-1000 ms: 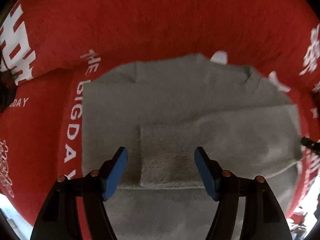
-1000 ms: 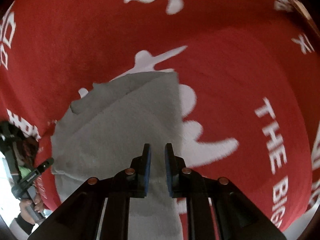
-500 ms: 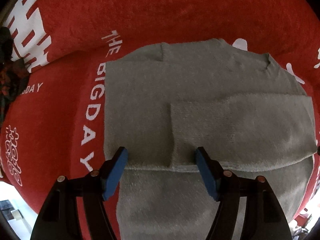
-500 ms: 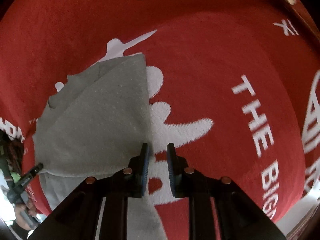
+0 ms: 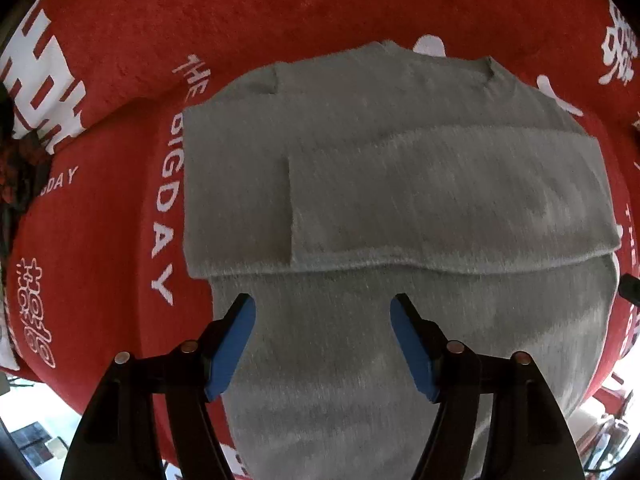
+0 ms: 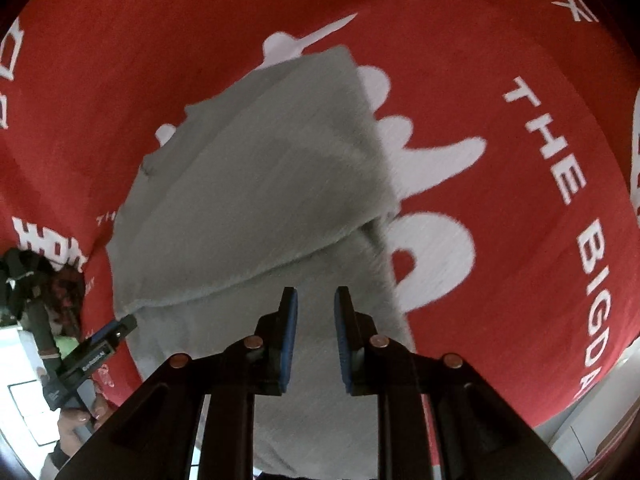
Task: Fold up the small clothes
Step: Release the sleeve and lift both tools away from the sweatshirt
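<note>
Item: grey knit sweater [image 5: 400,184] on my red printed cloth [image 5: 100,220], folded; near hem cut off. Left gripper [image 5: 322,340] wide above it, right gripper [image 6: 316,336] narrow, both empty.

A red plush cloth [image 5: 320,20] printed with white lettering, including "THE BIGDAY", and white figures covers the whole supporting surface. Directly on it lies a grey knitted garment [image 5: 360,152], spread flat, with one layer folded across its upper part and its lower part smooth.
</note>
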A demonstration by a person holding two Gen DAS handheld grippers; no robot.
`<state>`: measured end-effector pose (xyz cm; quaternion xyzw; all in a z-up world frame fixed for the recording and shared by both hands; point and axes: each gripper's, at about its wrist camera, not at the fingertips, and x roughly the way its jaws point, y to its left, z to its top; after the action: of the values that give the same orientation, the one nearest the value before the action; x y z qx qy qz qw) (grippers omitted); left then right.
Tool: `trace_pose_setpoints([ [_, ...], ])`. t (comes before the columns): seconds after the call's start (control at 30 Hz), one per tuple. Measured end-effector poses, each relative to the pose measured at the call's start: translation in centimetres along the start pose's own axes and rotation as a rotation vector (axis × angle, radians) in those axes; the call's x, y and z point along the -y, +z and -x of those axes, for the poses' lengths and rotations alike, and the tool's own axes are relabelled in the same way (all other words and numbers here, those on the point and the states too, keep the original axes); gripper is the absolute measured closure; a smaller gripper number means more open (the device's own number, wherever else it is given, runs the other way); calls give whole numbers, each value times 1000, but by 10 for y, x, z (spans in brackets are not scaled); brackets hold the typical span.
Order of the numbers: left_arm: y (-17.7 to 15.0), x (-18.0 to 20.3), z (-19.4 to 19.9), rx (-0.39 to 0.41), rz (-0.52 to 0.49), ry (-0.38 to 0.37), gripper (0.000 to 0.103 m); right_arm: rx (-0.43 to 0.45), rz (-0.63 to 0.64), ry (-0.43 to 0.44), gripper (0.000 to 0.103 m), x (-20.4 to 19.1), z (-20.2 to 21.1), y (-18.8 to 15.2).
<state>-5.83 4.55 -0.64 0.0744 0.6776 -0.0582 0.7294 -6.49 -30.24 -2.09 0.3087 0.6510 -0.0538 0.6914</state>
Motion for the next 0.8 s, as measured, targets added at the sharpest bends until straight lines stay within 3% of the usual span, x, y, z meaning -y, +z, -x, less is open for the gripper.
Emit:
trace_pose_setpoints([
  [0.1,-4,4,1,-14,-4,-4,32,-18,2,8,75,-3,-2,-5],
  [0.23,-5,6,0,-33,-6,21,31,-39,10,16,74,-6,-4,-9],
  [0.33,-5,9,2,-15,-2,41,9,-52,18,18,70,-7,-5,-11],
  [0.47,-3,16,7,4,-14,54,9,-63,24,19,64,-9,-7,-8],
  [0.53,-3,20,9,9,-17,59,9,-67,26,21,59,-8,-7,-7],
  [0.63,-2,27,11,13,-26,62,0,-63,40,23,52,-8,-6,-4],
  [0.77,-2,39,13,13,-40,63,0,-42,94,40,28,-10,0,-2],
  [0.8,-1,40,12,11,-41,61,0,-42,101,45,28,-10,1,-2],
])
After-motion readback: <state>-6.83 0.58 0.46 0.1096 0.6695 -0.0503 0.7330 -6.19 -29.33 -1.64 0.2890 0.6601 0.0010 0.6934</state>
